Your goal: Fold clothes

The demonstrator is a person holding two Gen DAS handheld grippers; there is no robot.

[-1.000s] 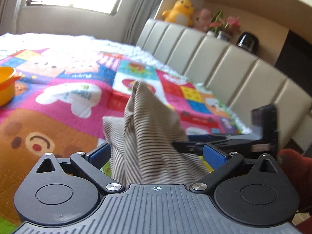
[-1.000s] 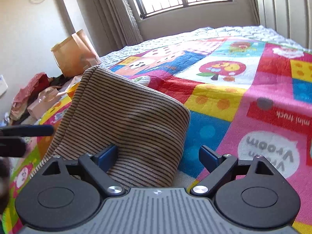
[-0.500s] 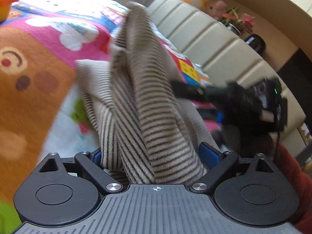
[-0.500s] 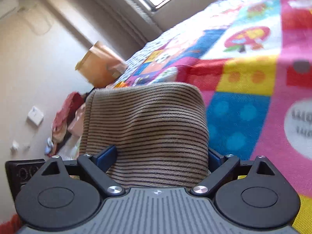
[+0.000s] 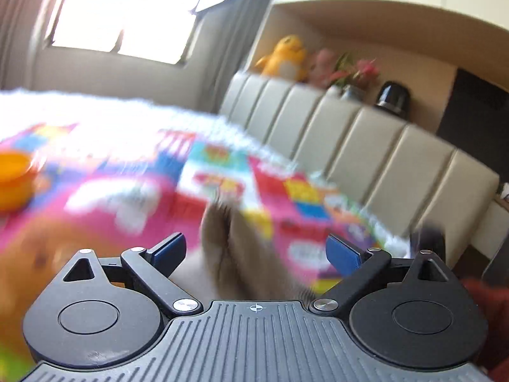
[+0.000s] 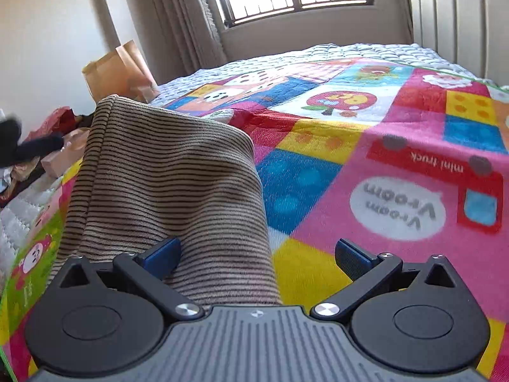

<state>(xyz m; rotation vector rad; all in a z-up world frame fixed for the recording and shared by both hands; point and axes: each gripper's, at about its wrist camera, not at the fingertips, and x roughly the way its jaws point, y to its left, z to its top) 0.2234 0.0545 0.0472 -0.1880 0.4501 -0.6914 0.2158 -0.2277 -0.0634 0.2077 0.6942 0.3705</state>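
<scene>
Lying bunched on the quilt [image 6: 397,191] at lower left, the garment [image 6: 171,184] sits between both grippers' released jaws, the right having just widened; unheld, it may slump, spoiling its fold.

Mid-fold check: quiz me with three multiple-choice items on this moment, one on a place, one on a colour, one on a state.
1. In the right wrist view, the striped garment lies toward which side of the right tongs?
A. picture-left
B. picture-right
C. outside them entirely

2. What colour is the bowl on the play mat?
A. blue
B. orange
C. green

3. How do the left tongs stand?
A. clamped on cloth
B. open
C. out of view

Key: 1 A, cloth covers the picture-left pad only. 2 B, orange at the left wrist view's edge. 3 B, both pads stand clear of the cloth.
</scene>
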